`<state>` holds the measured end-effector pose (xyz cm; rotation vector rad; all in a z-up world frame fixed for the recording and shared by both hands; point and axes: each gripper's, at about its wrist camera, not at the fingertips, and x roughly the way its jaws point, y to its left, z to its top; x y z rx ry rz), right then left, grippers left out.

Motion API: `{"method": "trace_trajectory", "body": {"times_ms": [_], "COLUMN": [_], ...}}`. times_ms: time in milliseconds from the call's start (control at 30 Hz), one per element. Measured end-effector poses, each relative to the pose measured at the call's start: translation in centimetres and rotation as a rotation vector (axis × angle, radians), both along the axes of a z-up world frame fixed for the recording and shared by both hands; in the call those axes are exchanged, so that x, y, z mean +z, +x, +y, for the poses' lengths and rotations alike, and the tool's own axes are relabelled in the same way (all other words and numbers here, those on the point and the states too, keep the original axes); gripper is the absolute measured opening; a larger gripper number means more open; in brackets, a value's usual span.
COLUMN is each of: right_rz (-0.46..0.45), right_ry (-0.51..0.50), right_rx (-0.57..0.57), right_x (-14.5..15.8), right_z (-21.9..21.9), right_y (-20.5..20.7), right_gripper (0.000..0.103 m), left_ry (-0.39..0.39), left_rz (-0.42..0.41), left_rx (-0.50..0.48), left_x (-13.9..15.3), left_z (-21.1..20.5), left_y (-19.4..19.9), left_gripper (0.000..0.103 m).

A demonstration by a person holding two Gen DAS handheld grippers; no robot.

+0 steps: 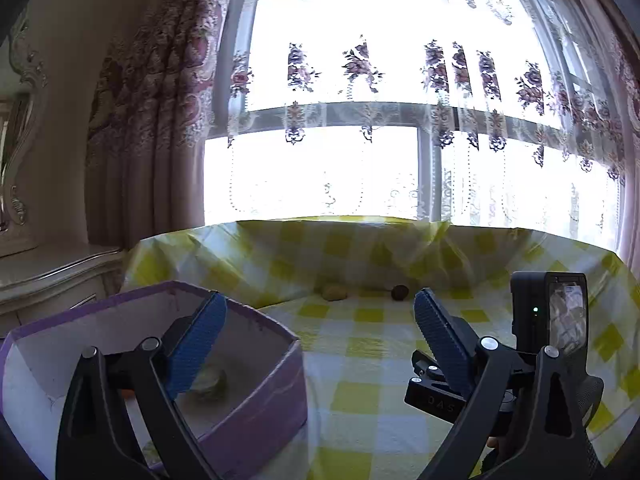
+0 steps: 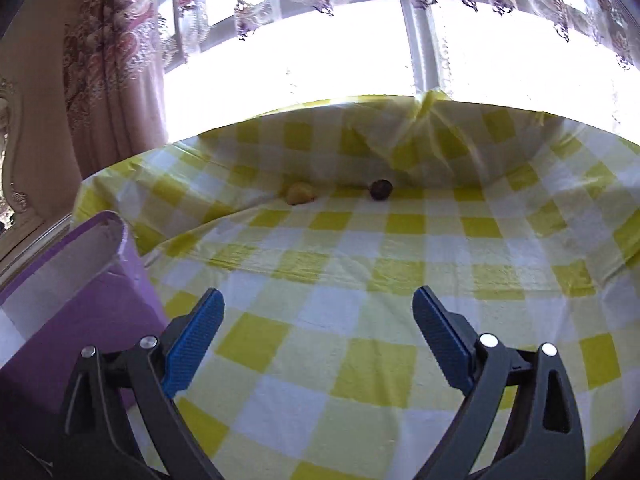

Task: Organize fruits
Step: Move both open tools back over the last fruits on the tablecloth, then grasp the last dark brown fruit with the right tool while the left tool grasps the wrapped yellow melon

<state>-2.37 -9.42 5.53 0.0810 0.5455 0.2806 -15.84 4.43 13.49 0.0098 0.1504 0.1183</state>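
Observation:
A purple box [image 1: 256, 412] stands at the lower left of the table, with a pale greenish fruit [image 1: 208, 386] lying inside it. My left gripper [image 1: 320, 312] is open and empty, its left finger over the box opening. A yellow fruit [image 1: 334, 292] and a dark round fruit [image 1: 399, 292] lie at the far edge of the table. In the right wrist view the yellow fruit [image 2: 300, 193] and the dark fruit [image 2: 381, 189] lie far ahead. My right gripper [image 2: 318, 308] is open and empty above the cloth. The purple box [image 2: 80, 300] is at its left.
A yellow and white checked cloth [image 2: 360, 280] covers the table and rises in a fold at the back. The right gripper's body [image 1: 548, 312] shows at the right of the left wrist view. A window with floral curtains [image 1: 152, 120] is behind. A white cabinet [image 1: 52, 272] stands left.

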Motion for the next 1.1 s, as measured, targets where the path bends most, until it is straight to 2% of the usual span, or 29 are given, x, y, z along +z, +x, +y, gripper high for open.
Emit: {"method": "trace_trajectory", "body": {"times_ms": [67,133,200,233,367,533,600,667,767,833,933,1100], "right_rz": [0.085,0.158,0.162,0.161,0.185,0.204,0.225,0.230,0.232,0.228,0.220,0.266], "right_ry": [0.006,0.082,0.036,0.018,-0.016,-0.069,-0.070,-0.072,-0.091,-0.108,-0.144,-0.183], "right_rx": [-0.089,-0.155,-0.196,-0.198,-0.184,-0.105,-0.107,-0.098,-0.055,-0.012,0.049,0.086], "right_x": [-1.7,-2.4,-2.5,-2.6,-3.2,-3.3,-3.4,-3.5,-3.5,-3.5,-3.5,-4.0], "right_z": [-2.7,-5.5,-6.7,-7.0,-7.3,-6.1,-6.3,-6.3,-5.2,-3.9,-1.3,2.0], "right_y": [2.7,5.1,6.9,7.9,12.3,17.7,19.9,21.9,24.6,26.1,28.4,32.9], "right_gripper": [0.096,0.096,0.096,0.096,0.096,0.096,0.096,0.096,0.095,0.095,0.095,0.086], "left_ry": [-0.007,-0.079,-0.157,-0.177,-0.146,-0.282,-0.329,-0.336,-0.431,-0.443,-0.429,-0.451], "left_rz": [0.072,0.184,0.269,0.290,0.365,0.510,0.517,0.528,0.618,0.657,0.660,0.643], "left_rx": [-0.097,-0.133,-0.141,-0.130,-0.108,-0.079,-0.041,0.012,0.045,0.096,0.101,0.122], "left_x": [-1.0,-2.2,-3.4,-3.9,-5.8,-9.0,-9.2,-9.5,-10.9,-11.5,-11.6,-11.6], "left_z": [-1.7,-2.3,-1.8,-1.6,-3.1,-1.0,0.3,1.3,2.8,3.2,3.1,3.6], "left_y": [3.8,8.2,12.1,13.7,18.6,23.4,24.7,25.7,27.1,27.4,27.5,27.2], "left_gripper": [0.092,0.092,0.091,0.091,0.091,0.091,0.091,0.091,0.091,0.091,0.091,0.092]}}
